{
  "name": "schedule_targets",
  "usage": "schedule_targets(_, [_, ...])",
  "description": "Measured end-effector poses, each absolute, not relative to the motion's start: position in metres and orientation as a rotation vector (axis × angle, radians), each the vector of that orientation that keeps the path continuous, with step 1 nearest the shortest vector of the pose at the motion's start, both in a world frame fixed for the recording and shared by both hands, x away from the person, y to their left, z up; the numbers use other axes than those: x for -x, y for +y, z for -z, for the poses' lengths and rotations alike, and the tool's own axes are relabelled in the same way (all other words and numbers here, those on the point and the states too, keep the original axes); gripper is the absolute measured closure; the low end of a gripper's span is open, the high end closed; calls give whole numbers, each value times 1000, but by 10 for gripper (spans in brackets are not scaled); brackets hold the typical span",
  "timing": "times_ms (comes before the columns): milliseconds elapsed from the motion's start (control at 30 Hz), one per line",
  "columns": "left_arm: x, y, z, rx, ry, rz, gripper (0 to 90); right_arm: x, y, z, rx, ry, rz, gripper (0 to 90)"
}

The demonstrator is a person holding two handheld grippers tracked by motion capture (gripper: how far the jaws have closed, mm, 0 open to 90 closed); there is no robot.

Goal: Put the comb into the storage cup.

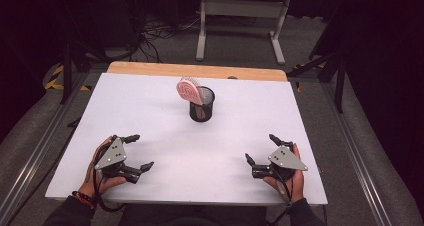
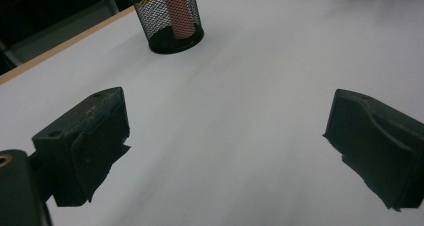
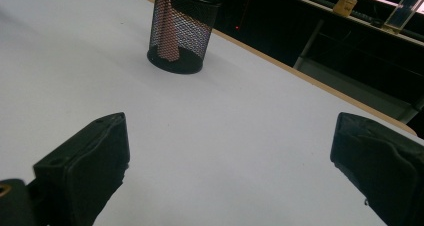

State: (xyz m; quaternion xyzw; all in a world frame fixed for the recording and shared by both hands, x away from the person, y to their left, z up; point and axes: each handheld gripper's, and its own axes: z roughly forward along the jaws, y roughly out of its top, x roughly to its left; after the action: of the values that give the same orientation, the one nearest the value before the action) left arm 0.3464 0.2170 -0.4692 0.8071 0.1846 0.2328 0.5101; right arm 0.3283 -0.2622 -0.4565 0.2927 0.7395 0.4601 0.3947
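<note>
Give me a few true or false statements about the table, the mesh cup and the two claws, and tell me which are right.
1. The black mesh cup stands upright on the white table. True.
2. The pink brush lies flat on the table. False: it stands in the cup.
3. The left claw is open. True.
4. The right claw grips the cup. False: it is open, apart from the cup.

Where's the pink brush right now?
In the high view the pink brush stands handle-down in the black mesh cup, mid-table toward the far edge, well ahead of both grippers.
</note>
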Motion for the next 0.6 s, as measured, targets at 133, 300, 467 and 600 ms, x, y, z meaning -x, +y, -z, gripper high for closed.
schedule_targets(133, [-348, 217, 469, -1934, 446, -556, 47, -328, -263, 456, -762, 1842, -1164, 35])
schedule_targets(300, [-347, 218, 468, -1929, 441, -554, 47, -328, -265, 454, -781, 1820, -1177, 35])
schedule_targets(467, [-348, 217, 468, -1934, 438, -558, 47, -327, -264, 454, -771, 1827, -1165, 35])
schedule_targets(600, [-347, 215, 467, -1934, 436, -564, 47, -326, -266, 453, -782, 1800, -1173, 39])
